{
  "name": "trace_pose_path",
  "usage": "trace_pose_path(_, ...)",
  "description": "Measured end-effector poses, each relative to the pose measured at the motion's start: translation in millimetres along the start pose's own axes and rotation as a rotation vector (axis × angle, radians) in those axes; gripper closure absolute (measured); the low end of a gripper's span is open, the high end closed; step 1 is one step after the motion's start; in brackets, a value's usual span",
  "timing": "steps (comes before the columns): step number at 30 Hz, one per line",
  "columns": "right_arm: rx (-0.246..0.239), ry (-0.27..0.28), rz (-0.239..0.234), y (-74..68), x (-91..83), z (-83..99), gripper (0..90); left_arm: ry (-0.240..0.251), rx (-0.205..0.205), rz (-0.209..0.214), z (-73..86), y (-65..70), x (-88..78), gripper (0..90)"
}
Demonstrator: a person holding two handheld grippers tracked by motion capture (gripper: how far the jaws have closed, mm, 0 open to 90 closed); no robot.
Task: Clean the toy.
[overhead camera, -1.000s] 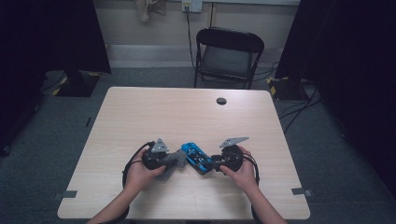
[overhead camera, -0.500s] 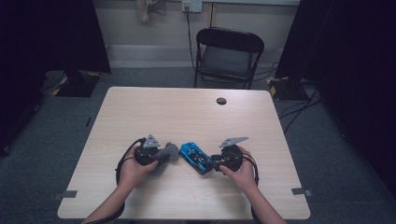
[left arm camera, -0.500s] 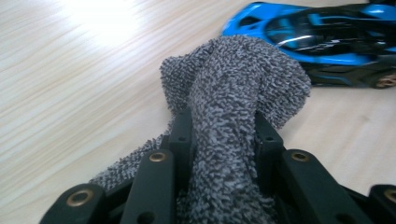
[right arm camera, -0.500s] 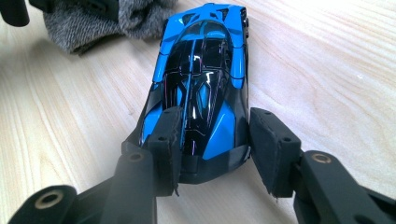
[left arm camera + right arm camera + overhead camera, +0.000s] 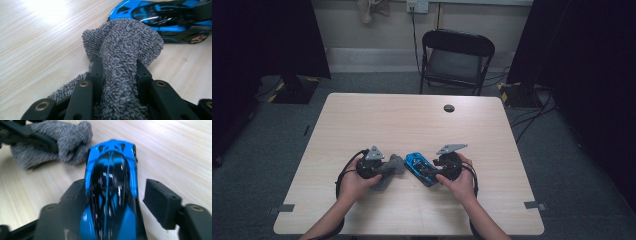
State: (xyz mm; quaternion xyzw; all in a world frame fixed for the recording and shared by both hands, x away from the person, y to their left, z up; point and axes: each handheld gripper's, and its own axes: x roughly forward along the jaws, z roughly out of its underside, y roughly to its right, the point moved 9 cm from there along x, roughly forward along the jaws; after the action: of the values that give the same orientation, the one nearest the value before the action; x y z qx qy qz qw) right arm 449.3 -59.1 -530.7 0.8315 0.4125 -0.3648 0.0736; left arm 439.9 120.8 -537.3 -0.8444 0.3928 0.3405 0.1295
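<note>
Near the table's point(image 5: 362, 110) front edge the left gripper point(image 5: 119, 67) pinches the cloth point(image 5: 125, 47) while the right gripper's point(image 5: 117, 202) jaws, just opening, apparently free the car point(image 5: 110, 195) (one pad clearly off), so wiping likely needs a fresh grip.

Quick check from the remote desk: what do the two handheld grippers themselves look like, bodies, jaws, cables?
Both are black. The left gripper and right gripper each carry a grey three-cornered plate on top, and a black cable loops from each body. Their jaws are matte black links with brass-coloured pivot pins and blocky pads. The forearms show no sleeves.
</note>
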Motion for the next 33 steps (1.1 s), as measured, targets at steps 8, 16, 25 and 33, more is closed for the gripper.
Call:
trace_pose_path(8,0.029,-0.004,0.015,0.5,14.4,-5.1,33.7,0.025,0.067,0.144,-10.5,55.5,-9.7,67.5)
trace_pose_path(16,0.033,-0.032,0.009,-0.8,21.3,-1.5,33.0,-0.045,0.123,0.196,-2.5,80.7,6.7,67.5)
trace_pose_path(25,-0.016,-0.05,0.028,-2.6,20.1,-1.9,33.8,-0.075,0.18,0.201,-10.5,95.1,22.8,67.6)
trace_pose_path(33,-0.024,-0.05,0.034,-2.9,19.2,-1.2,34.0,-0.061,0.144,0.171,-11.9,82.8,25.2,67.7)
